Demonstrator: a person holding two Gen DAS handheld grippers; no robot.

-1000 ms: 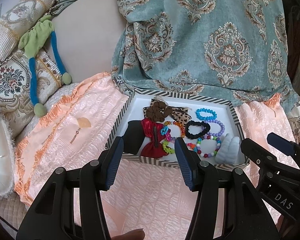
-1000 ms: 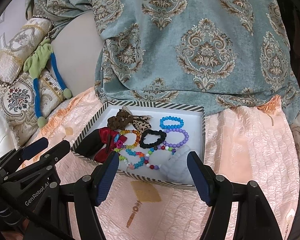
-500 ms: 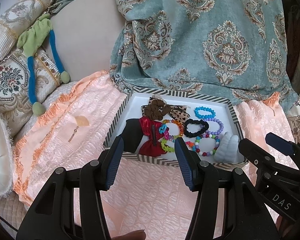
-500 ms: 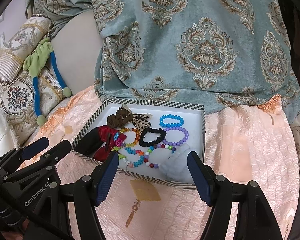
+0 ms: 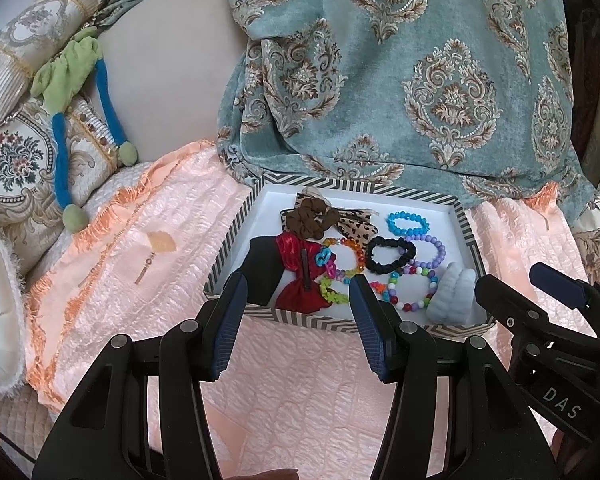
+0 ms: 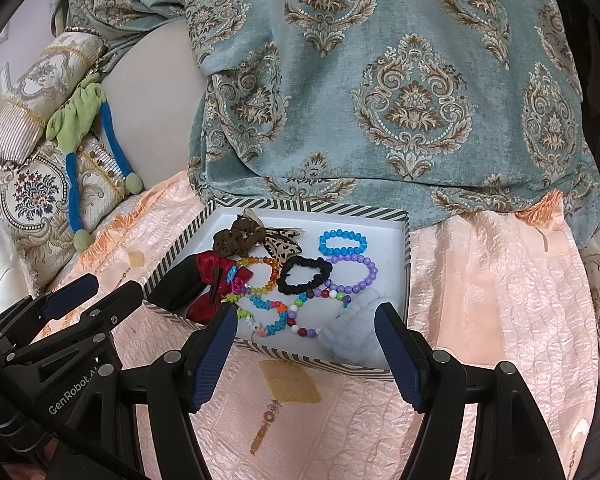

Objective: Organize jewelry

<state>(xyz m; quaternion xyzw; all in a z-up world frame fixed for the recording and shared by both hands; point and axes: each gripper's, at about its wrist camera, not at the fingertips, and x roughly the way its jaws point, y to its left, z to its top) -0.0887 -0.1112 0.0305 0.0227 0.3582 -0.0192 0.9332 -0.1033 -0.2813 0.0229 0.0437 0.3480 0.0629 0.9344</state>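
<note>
Where left gripper [image 5: 296, 294] jaws gape empty, red bow [image 5: 300, 276] partly hidden; right gripper [image 6: 306, 326] jaws likewise apart.

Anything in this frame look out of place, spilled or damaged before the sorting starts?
Nothing is spilled or visibly damaged. The oddity is disorder: in the striped tray, bead bracelets overlap one another, and the black scrunchie lies across them. A black cloth item droops over the tray's left rim.

One striped tray [image 6: 407, 240]. Two scrunchies: brown [image 6: 236, 236] far left, black [image 6: 304, 274] centre. One red bow [image 6: 206, 280] near left. Two plain bead bracelets: blue [image 6: 342, 242], purple [image 6: 354, 274]. Several multicoloured ones overlap; their number cannot be told. Two grippers [image 5: 296, 300] [image 6: 306, 328].
</note>
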